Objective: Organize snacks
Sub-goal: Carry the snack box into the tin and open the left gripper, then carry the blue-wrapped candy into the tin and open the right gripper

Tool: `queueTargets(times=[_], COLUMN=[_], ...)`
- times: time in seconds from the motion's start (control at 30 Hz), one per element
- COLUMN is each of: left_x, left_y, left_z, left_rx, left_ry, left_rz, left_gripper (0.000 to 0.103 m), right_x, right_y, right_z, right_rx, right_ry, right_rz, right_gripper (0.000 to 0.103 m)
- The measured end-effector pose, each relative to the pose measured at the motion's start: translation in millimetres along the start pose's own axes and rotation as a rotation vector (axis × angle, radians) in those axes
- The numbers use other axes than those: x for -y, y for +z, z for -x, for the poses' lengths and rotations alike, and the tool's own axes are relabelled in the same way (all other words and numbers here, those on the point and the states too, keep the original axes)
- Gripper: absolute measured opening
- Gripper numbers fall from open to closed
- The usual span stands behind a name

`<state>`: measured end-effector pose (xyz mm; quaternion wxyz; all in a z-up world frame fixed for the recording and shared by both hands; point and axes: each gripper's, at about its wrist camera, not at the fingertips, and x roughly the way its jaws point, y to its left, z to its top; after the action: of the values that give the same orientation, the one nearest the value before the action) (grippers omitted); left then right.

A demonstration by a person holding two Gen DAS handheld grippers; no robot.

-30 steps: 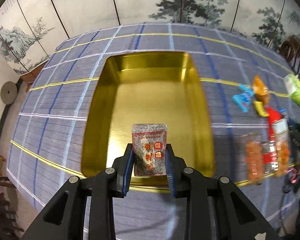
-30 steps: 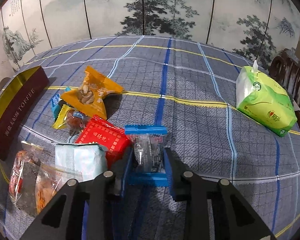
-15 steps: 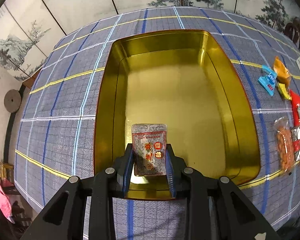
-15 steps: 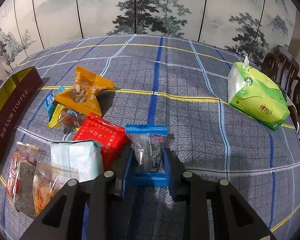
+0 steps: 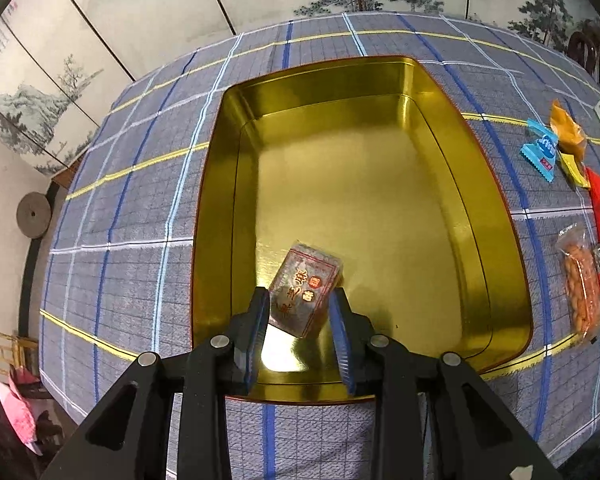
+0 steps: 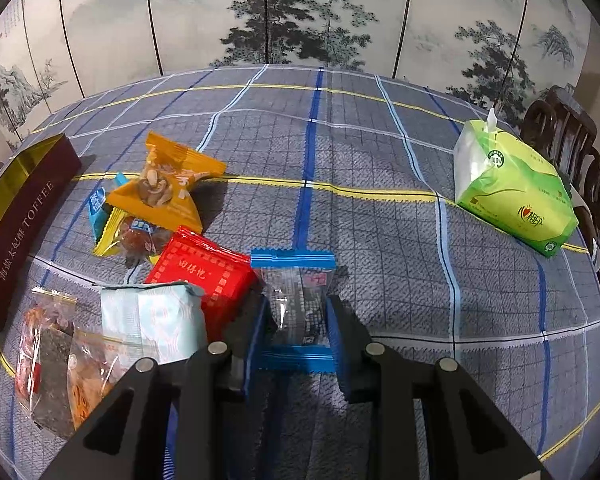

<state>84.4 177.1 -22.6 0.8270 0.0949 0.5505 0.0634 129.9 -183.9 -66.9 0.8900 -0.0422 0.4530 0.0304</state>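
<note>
The dark snack packet [image 5: 305, 289] with red lettering lies tilted in the near part of the gold tin [image 5: 216, 208], its lower end between the tips of the left tongs [image 5: 300, 312]. These tongs have just been opening; the packet sits askew in the gap, its lower left edge against the left pad, its right side just beside the right pad, no longer squarely clamped. The tin stands on the checked cloth of the tabletop [image 5: 132, 216].

The right tongs [image 6: 296, 316] are clamped on a clear packet with blue ends [image 6: 294, 300], which rests on the tabletop. Just left of it lie a red packet [image 6: 202, 276], a pale blue packet [image 6: 152, 320], an orange packet [image 6: 168, 188] and clear bags of snacks [image 6: 56, 356]. A green tissue pack [image 6: 512, 192] lies well apart to the right.
</note>
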Motion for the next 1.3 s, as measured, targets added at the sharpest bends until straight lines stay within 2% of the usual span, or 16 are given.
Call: queueTargets(times=[0.27,0.4,0.57,0.83,0.97,1.13,1.3], left_x=[2.8,-0.8,-9.5,-20.7,-33.0,-50.4,-71.0], left_y=[-3.0,-3.3,-5.6,-16.8,-23.3,-32.7,-46.6], left_z=[11.0,17.8,28.2,45.3,54.7,64.1,68.3], left_rx=[0.045,0.067,0.107,0.133,0.147,0.166,0.163], left_ry=[0.001,-0.021,-0.07,-0.117,-0.131,-0.087,-0.051], left_rz=[-0.002,0.03,0.087,0.174,0.229,0.274,0.333], left_gripper=[0.051,0.055,0.066,0.073,0.074,0.081,0.081], right_x=[-1.8,-3.6,-3.0,-12.1,-41.1,-89.0,-149.5], right_y=[-0.7,-0.9,4.6,21.3,28.7,33.7,38.5], right_z=[0.7,2.6,19.5,46.2,58.8,69.1,77.5], right_rx=[0.003,0.011,0.062,0.119,0.147,0.162,0.161], right_ry=[-0.011,-0.021,-0.039,-0.01,0.047,0.141,0.256], right_rz=[0.009,0.012,0.007,0.007,0.05,0.104,0.169], right_gripper=[0.029,0.028,0.028,0.028,0.028,0.028,0.028])
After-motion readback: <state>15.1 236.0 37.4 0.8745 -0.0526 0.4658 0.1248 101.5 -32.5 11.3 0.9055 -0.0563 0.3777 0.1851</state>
